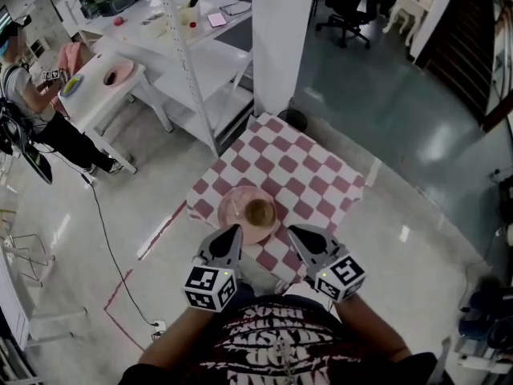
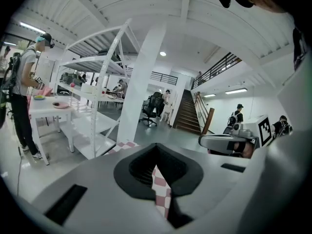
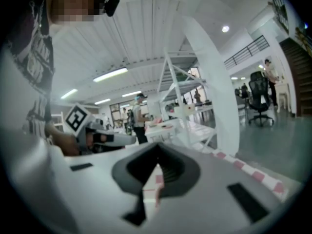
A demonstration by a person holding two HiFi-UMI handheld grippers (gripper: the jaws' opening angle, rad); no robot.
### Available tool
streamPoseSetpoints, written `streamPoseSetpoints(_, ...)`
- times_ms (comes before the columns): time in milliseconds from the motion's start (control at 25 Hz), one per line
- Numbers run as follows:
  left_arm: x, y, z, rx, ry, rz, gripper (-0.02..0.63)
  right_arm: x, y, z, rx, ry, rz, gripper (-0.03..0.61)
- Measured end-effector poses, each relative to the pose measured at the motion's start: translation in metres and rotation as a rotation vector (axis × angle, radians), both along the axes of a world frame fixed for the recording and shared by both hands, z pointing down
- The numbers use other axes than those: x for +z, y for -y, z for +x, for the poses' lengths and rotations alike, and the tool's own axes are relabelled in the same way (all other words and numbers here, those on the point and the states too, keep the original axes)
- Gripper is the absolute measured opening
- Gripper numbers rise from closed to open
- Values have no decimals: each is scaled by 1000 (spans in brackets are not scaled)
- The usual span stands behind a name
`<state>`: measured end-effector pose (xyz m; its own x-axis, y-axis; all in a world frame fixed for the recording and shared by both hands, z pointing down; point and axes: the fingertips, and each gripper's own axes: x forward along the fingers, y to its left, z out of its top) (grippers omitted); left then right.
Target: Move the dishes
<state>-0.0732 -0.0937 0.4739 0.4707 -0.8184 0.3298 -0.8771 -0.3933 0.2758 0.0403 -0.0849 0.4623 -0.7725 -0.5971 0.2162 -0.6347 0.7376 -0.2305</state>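
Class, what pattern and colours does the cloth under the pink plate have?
Pink-and-white checks cover the tablecloth, clearest in the head view.

Nothing legible shows in any view. White lettering on the person's dark shirt [image 1: 276,345], at 6 o'clock in the head view, is too warped to read. The left cube [image 1: 210,285] and the right cube [image 1: 340,275] bear only black-and-white square code markers.

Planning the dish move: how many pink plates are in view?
2. One plate lies on the checkered table, under a bowl; the other plate is on the white table. The shelves may hide more.
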Motion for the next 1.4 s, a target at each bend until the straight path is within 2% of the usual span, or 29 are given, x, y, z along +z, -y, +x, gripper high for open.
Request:
streamPoseSetpoints(200, -7, -37, 13, -69, 59, 29, 25, -2, -27, 19, -81, 43, 1, 35)
streamPoseSetpoints(400, -9, -72, 17, -123, 24, 26, 25, 7, -46, 25, -134, 62, -8, 35)
streamPoseSetpoints(480, -13, -84, 18, -122, 43, 38, 25, 11, -54, 23, -156, 73, -10, 35)
streamPoseSetpoints(640, -18, -97, 11, -120, 142, 88, 25, 7, -70, 14, -188, 109, 19, 35)
streamPoseSetpoints(840, -25, -107, 1, -81, 122, 136, 25, -13, -95, 0, -166, 138, 65, 35)
streamPoseSetpoints(960, -32, -120, -12, -30, 101, 174, 25, -20, -113, -13, -133, 141, 74, 35)
streamPoseSetpoints(1080, -30, -140, -33, 14, 75, 179, 25, -25, -129, -30, -29, 166, 69, 35)
streamPoseSetpoints(1200, -21, -159, -49, 42, 44, 180, 25, -32, -150, -39, 79, 113, 120, 36)
streamPoseSetpoints(1400, -22, -174, -59, 90, -12, 186, 25, -47, -190, -47, 174, 42, 163, 37)
